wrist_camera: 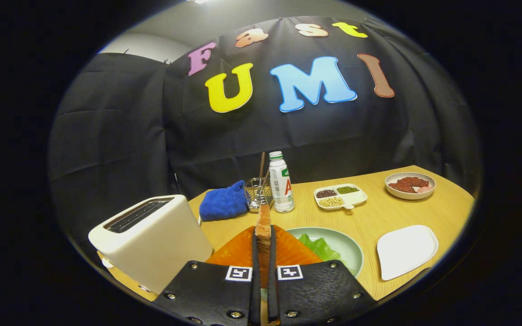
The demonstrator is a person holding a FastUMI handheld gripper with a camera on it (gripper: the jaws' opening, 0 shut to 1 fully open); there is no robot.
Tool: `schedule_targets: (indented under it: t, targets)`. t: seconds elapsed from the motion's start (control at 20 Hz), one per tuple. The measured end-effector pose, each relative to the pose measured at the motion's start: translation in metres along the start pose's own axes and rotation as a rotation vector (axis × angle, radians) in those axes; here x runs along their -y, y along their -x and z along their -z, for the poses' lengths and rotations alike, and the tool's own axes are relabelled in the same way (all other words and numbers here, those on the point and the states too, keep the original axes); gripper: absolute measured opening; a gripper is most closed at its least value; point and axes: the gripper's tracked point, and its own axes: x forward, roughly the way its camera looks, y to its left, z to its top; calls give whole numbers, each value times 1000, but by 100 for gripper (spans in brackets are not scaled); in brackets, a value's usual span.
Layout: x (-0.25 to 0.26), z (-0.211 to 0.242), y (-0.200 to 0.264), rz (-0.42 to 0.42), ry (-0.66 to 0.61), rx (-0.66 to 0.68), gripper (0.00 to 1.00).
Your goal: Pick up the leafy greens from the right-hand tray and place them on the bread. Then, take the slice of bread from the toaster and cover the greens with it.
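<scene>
Right — gripper (pixel 263 253) is pinching a bread slice (pixel 263 226) edge-on, both fingers pressed on its faces, slice standing upright between them. Toaster (pixel 152 235) sits just left of the fingers, slots looking empty. Greens (pixel 319 246) lie on the green plate (pixel 349 246) just right of the fingers, over something orange (pixel 238 253) — can't tell if that's the bottom bread. White tray (pixel 406 251) further right holds nothing. Looks like the cover step is in hand: slice carried toward the plate. Next move calls for shifting right over the greens, tipping the slice flat, lowering, then releasing — squarely, so it doesn't slide off the leaves.
</scene>
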Motion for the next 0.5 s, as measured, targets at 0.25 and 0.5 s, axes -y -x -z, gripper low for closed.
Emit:
schedule_targets:
  t: [0.25,0.5]
  targets:
    - [27,9,-3,58,-13,-35,6]
    - [33,10,-3,68,35,-46,13]
